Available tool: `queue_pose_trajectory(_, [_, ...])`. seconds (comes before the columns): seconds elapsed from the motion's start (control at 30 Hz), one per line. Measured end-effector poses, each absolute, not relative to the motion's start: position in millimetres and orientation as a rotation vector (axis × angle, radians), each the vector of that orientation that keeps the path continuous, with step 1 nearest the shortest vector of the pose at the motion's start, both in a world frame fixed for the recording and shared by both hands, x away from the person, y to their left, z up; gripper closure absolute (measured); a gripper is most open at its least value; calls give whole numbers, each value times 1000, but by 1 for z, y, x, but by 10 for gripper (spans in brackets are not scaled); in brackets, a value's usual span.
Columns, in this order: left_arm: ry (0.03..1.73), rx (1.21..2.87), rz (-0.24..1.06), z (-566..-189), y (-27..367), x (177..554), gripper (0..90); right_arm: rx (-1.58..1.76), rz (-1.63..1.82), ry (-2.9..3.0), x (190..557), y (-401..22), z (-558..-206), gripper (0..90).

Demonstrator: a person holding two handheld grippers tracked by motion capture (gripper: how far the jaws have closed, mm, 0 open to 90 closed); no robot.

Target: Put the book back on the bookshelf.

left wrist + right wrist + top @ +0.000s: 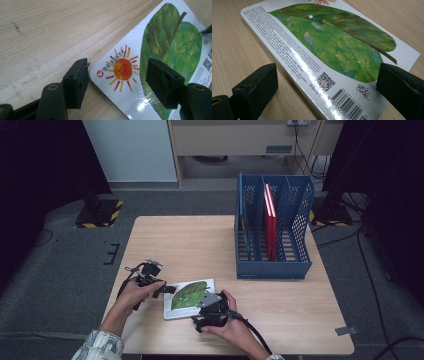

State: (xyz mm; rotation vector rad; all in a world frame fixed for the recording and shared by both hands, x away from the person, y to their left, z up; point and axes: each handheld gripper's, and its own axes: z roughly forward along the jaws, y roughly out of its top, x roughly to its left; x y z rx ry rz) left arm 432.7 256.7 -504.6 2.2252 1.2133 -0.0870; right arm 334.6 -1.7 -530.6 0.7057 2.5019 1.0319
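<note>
A white-covered book point(190, 297) with a large green leaf and a small sun printed on it lies flat on the wooden table point(175, 240), near the front edge. My left gripper point(167, 289) sits at the book's left end. In the left gripper view its jaws point(120, 80) stand apart around the book's corner point(120, 67), one on the bare wood and one over the cover. My right gripper point(201, 307) is at the book's near right corner. Its jaws point(324, 87) are spread wide on either side of the barcode end of the book point(332, 45), without pressing on it.
A blue mesh file rack point(272, 265) stands at the back right of the table, with a red book point(270, 220) upright in a middle slot. Bare wood lies between the rack and the book. The person's forearms come in from the bottom.
</note>
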Motion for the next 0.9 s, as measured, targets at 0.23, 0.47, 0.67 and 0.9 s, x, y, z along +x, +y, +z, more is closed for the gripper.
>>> queue_pose_trajectory(0.23, [1217, 2226, -94, -506, 259, 430, 344, 721, 1015, 2500, 335, -10, -530, 41])
queue_pose_trajectory(0.47, [1245, 2188, -116, -507, 261, 429, 344, 763, 1002, 2512, 336, -17, -534, 29])
queue_pose_trajectory(0.67, [1254, 2185, -109, -504, 260, 429, 345, 787, 1007, 2506, 335, -16, -535, 21])
queue_pose_trajectory(0.9, [1257, 2178, -103, -500, 260, 429, 345, 793, 1006, 2502, 335, -15, -535, 11])
